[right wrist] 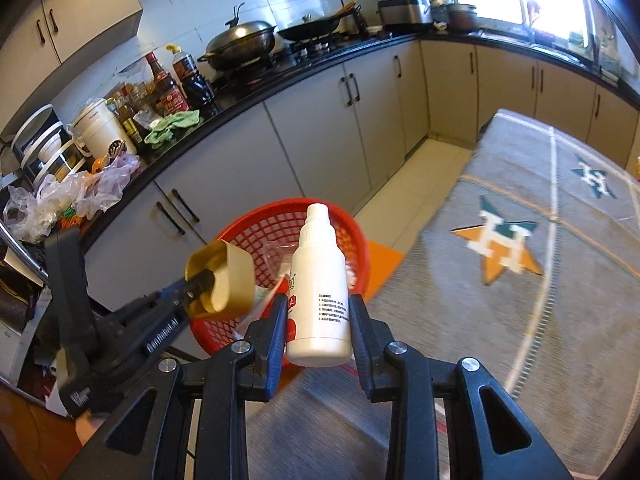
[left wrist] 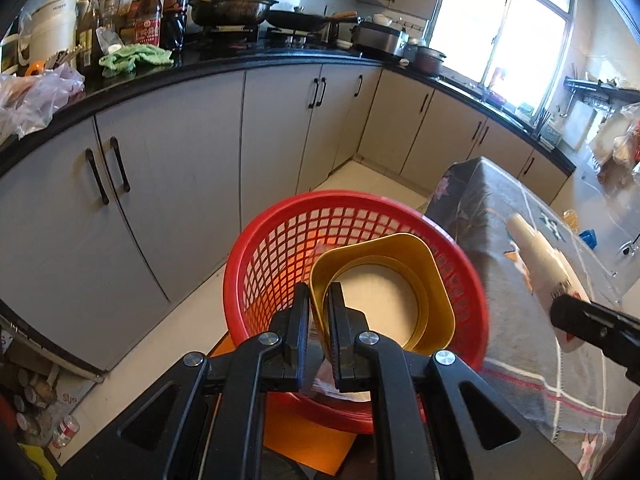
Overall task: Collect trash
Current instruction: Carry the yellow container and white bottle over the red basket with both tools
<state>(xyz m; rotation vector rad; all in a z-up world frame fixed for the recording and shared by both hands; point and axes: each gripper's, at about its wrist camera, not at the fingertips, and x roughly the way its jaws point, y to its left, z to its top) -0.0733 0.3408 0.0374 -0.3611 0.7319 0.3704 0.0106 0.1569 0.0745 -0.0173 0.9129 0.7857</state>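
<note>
My left gripper (left wrist: 319,300) is shut on the thin wall of a gold-coloured cup (left wrist: 384,280), which hangs over the mouth of the red mesh basket (left wrist: 280,248). The right wrist view shows the same gold cup (right wrist: 224,280) on the left gripper (right wrist: 200,284), above the red basket (right wrist: 352,240). My right gripper (right wrist: 319,308) is shut on a white spray bottle (right wrist: 320,292), held upright just right of the basket. In the left wrist view the white bottle (left wrist: 540,256) and right gripper (left wrist: 560,312) appear at the right. Clear wrapping lies inside the basket.
The basket stands on an orange mat (right wrist: 380,264) on the floor beside a table with a grey patterned cloth (right wrist: 520,260). Grey cabinets (left wrist: 180,160) under a black counter (left wrist: 240,64) run behind it, laden with bottles, pans, a green cloth (left wrist: 134,58) and plastic bags (right wrist: 72,196).
</note>
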